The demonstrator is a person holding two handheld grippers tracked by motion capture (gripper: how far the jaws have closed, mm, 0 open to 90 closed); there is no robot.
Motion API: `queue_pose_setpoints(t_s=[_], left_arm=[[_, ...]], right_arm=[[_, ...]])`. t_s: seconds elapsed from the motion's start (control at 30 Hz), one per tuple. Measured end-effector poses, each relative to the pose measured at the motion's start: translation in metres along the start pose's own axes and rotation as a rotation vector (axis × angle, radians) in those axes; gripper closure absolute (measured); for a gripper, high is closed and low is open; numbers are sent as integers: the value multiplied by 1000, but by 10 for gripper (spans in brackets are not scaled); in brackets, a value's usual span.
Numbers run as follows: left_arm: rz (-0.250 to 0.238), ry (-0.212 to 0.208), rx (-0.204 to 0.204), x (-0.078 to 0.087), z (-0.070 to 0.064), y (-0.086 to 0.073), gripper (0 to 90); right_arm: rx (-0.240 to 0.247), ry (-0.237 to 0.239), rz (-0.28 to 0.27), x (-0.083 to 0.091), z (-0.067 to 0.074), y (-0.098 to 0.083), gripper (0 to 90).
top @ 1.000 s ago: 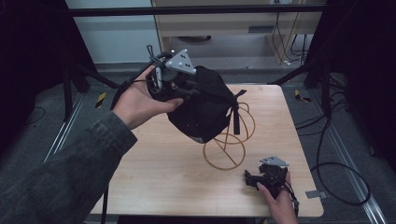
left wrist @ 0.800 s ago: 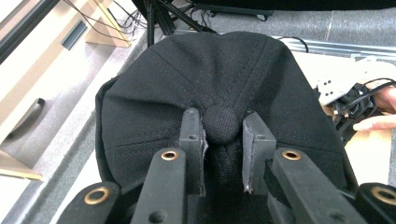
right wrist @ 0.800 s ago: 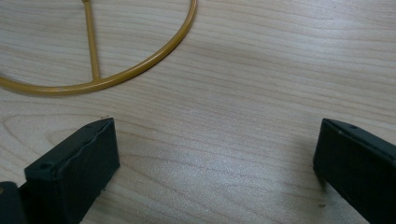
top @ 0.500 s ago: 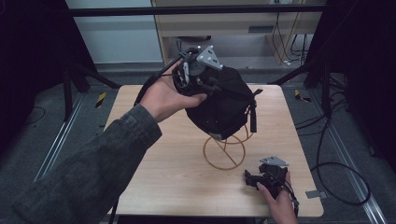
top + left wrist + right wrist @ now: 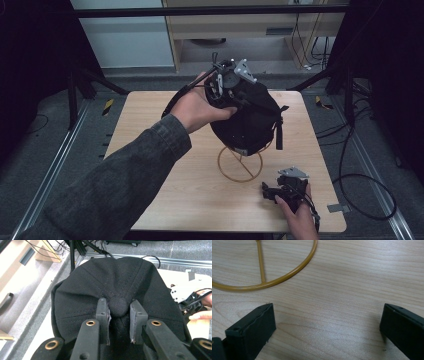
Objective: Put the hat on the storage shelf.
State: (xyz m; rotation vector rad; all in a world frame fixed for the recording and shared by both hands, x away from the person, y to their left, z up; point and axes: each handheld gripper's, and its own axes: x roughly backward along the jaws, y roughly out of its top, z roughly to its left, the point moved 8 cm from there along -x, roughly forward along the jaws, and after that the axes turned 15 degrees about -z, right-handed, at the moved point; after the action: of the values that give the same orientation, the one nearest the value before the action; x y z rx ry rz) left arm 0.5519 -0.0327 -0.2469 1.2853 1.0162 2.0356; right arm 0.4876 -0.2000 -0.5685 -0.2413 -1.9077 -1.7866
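- Black cap (image 5: 247,120): sits over the top of the gold wire stand (image 5: 240,165), above the middle of the table; its crown faces the left gripper, and a strap (image 5: 278,131) hangs down its right side.
- Cap's top button (image 5: 118,306): lies between the two black jaws in the left gripper view, with crown fabric bunched around it.
- Left gripper (image 5: 118,312): jaws drawn narrow and clamped on the button of the cap; in the high view the left hand (image 5: 202,107) holds it at the cap's upper left, the grey plate uppermost.
- Gold wire stand: its round base ring rests flat on the wood just below the cap; the upper wires are hidden inside the cap. In the right gripper view an arc of the ring (image 5: 287,277) and one spoke lie ahead of the jaws.
- Right gripper (image 5: 327,325): jaws spread wide with nothing but bare wood between them; it rests low on the table near the front right corner, held by the right hand (image 5: 295,212), near the ring but apart from it.
- Table (image 5: 150,150): light wood, with open surface to the left of the stand and along the front edge; the cap stands well inside all four edges.
- Surroundings: grey floor, cables (image 5: 360,185) to the right, dark frame legs at the far corners.
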Motion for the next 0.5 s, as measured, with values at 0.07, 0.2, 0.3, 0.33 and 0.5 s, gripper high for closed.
queue_pose_setpoints(t_s=[0.07, 0.2, 0.3, 0.33, 0.5], left_arm=[[4, 1, 2, -3, 1, -1, 732], [7, -8, 7, -9, -1, -3, 732], [24, -12, -4, -13, -2, -5, 732], [22, -12, -3, -14, -3, -6, 731], [35, -21, -4, -22, -5, -13, 730]], right_arm=[[0, 1, 1, 0, 0, 0, 3], [0, 1, 0, 0, 0, 0, 3], [0, 1, 1, 0, 0, 0, 4], [-1, 1, 1, 0, 0, 0, 3], [2, 1, 0, 0, 0, 0, 3]])
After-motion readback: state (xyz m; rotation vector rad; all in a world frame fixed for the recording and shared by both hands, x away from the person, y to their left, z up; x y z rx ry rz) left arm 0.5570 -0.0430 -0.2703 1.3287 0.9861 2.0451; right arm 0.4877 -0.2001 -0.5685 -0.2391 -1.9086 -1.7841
